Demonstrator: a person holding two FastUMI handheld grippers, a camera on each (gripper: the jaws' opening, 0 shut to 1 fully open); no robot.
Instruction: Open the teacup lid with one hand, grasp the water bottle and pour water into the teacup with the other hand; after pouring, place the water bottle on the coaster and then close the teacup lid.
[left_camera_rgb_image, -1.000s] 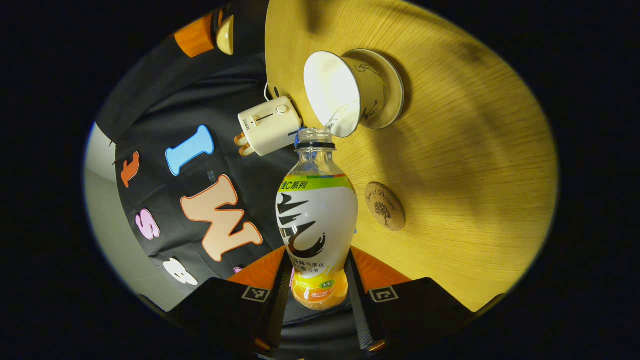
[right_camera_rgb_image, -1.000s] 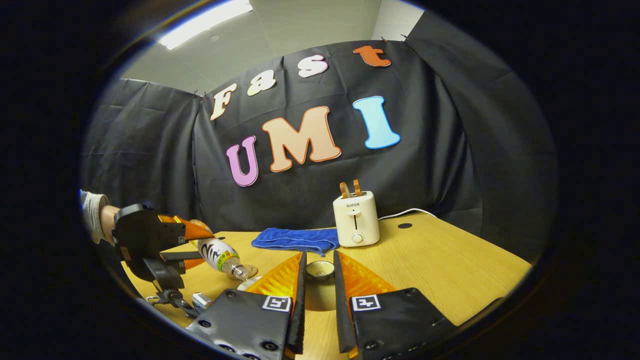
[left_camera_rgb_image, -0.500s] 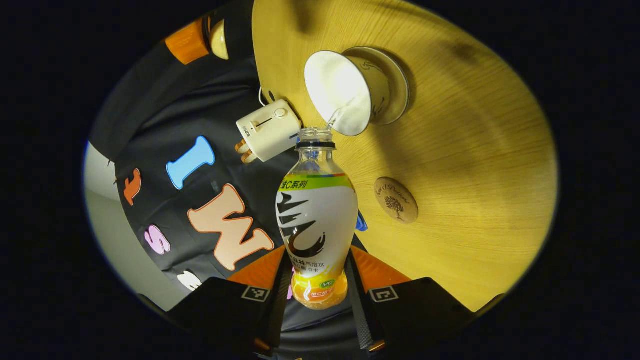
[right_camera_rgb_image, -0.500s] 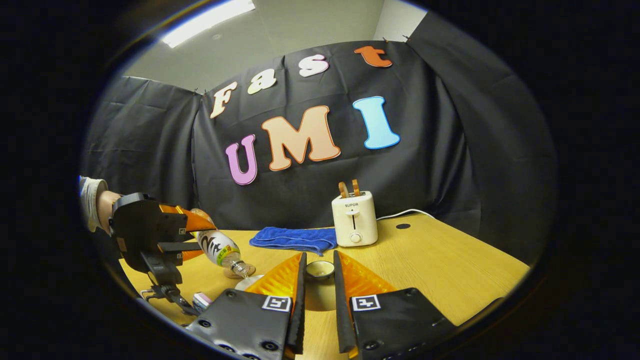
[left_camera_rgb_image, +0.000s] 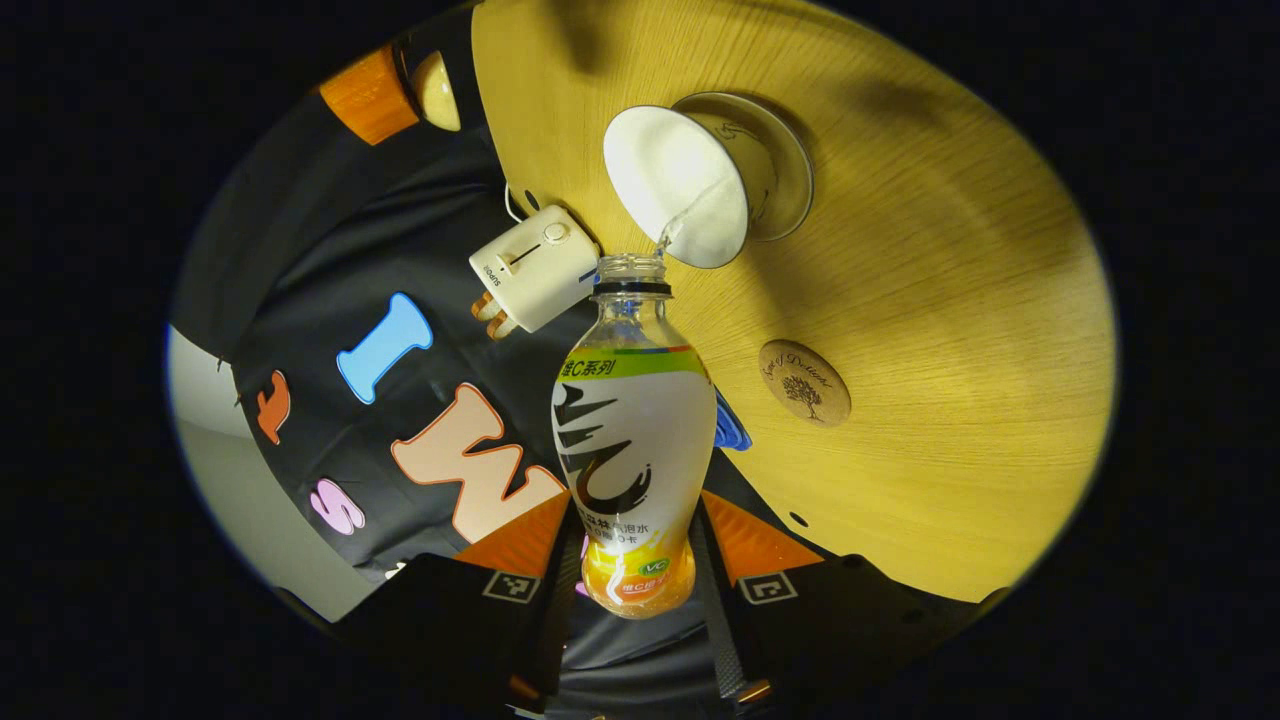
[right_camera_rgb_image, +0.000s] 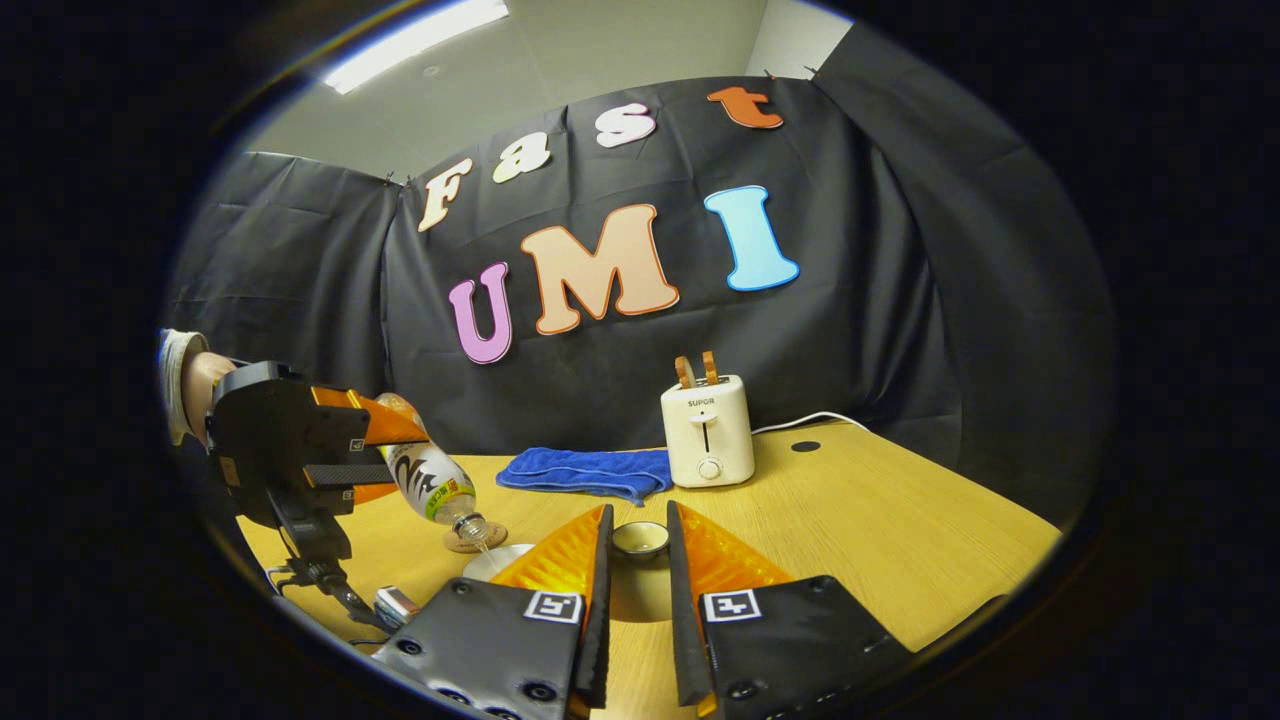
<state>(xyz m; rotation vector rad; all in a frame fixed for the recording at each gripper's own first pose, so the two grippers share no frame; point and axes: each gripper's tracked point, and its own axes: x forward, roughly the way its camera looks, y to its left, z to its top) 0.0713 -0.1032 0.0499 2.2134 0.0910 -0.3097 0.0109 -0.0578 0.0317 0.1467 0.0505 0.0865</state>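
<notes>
My left gripper (left_camera_rgb_image: 636, 520) is shut on a clear water bottle (left_camera_rgb_image: 633, 440) with a white, green and orange label. The bottle is tipped mouth-down, and a thin stream of water runs into the open white teacup (left_camera_rgb_image: 690, 195) on its saucer (left_camera_rgb_image: 795, 180). A round wooden coaster (left_camera_rgb_image: 805, 383) lies bare on the table beside the cup. In the right gripper view my right gripper (right_camera_rgb_image: 638, 520) is shut on the small cream teacup lid (right_camera_rgb_image: 640, 538), held above the table. The left gripper (right_camera_rgb_image: 290, 460) tilts the bottle (right_camera_rgb_image: 432, 485) over the teacup (right_camera_rgb_image: 490, 562) at lower left.
A white toaster (right_camera_rgb_image: 707, 430) with toast stands at the back of the yellow wooden table (right_camera_rgb_image: 880, 530), its cord trailing right. A blue cloth (right_camera_rgb_image: 590, 472) lies left of the toaster. A small object (right_camera_rgb_image: 396, 605) sits near the table's front edge.
The left gripper has risen and tipped the bottle more steeply. Water keeps streaming into the cup. The right gripper stays still with the lid.
</notes>
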